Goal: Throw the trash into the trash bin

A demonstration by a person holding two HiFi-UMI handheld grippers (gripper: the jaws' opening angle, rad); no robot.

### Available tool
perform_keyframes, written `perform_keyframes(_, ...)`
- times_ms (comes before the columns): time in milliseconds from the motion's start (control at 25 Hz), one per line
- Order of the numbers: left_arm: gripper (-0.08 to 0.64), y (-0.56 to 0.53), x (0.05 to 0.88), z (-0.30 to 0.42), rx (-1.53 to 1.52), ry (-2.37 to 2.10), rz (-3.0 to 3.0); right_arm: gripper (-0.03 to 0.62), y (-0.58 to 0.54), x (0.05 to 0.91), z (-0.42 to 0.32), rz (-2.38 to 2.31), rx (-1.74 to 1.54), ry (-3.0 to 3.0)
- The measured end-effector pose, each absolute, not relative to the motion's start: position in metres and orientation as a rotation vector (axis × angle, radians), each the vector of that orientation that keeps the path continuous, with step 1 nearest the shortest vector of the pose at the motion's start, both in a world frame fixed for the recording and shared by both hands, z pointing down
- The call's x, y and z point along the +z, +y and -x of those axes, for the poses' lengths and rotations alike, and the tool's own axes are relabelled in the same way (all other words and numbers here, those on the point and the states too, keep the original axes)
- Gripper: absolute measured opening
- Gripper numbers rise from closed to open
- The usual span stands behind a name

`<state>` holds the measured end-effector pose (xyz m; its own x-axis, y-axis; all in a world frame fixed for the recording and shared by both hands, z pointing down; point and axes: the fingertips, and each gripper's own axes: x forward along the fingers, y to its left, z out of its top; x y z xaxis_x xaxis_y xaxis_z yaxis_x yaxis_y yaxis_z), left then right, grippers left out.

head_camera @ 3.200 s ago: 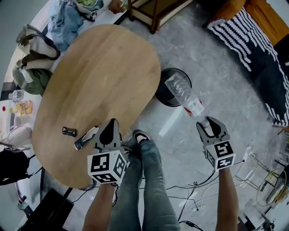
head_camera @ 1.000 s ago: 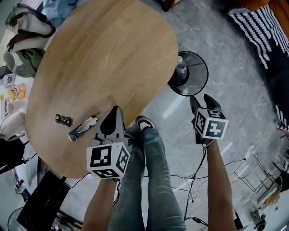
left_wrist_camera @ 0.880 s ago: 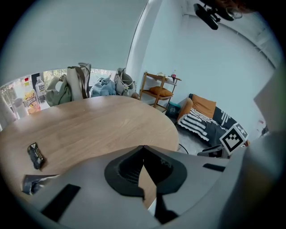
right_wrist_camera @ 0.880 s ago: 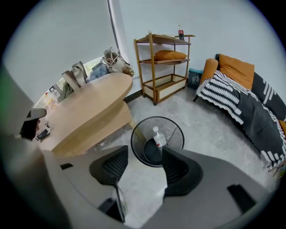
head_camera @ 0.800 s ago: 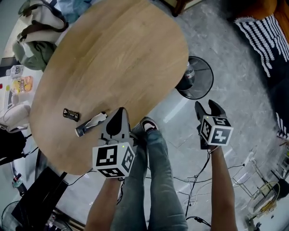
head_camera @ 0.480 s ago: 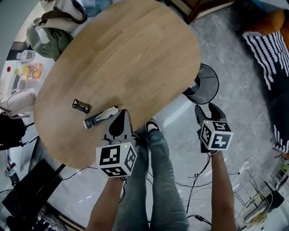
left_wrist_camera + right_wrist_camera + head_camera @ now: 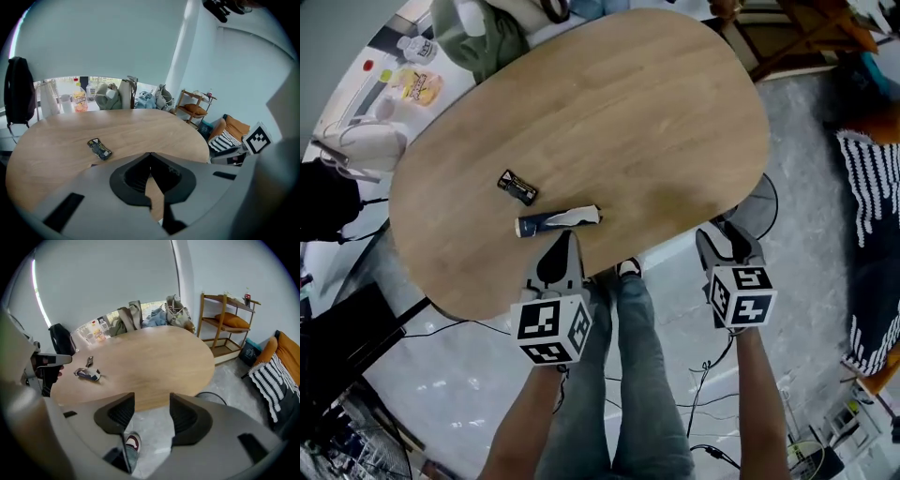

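Note:
On the oval wooden table [image 7: 609,112] lie two bits of trash: a small dark wrapper [image 7: 517,187] and a crumpled blue-and-white wrapper [image 7: 558,220]. My left gripper [image 7: 566,242] hovers at the near table edge just behind the crumpled wrapper, jaws shut and empty. In the left gripper view the gripper's [image 7: 150,155] tips meet, with the dark wrapper [image 7: 99,148] ahead to the left. My right gripper [image 7: 724,234] hangs over the floor beside the table, open and empty. The black trash bin [image 7: 767,208] is mostly hidden under the table edge; its rim [image 7: 211,397] shows in the right gripper view.
Bags and clothes [image 7: 478,28] are piled at the table's far end, and bottles and snack packs [image 7: 411,84] sit on the ledge at the left. A wooden shelf [image 7: 229,326] and a striped cushion [image 7: 867,197] stand to the right. Cables [image 7: 703,375] trail on the floor by the person's legs.
Earlier the right gripper held a clear bottle over the bin; a second ago the bottle stood in the bin. Since then both grippers have swung from the bin toward the table's near edge.

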<state>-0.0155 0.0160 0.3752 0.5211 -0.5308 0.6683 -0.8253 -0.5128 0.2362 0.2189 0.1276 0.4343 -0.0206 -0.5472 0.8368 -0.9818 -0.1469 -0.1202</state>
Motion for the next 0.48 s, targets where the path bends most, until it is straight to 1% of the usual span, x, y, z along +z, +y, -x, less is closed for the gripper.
perform_keyframes(480,0.018,0.004,0.379,0.106,0.645,-1.300,-2.061,0.233,0.042,0.425,-0.108,-1.392,0.892,-1.859)
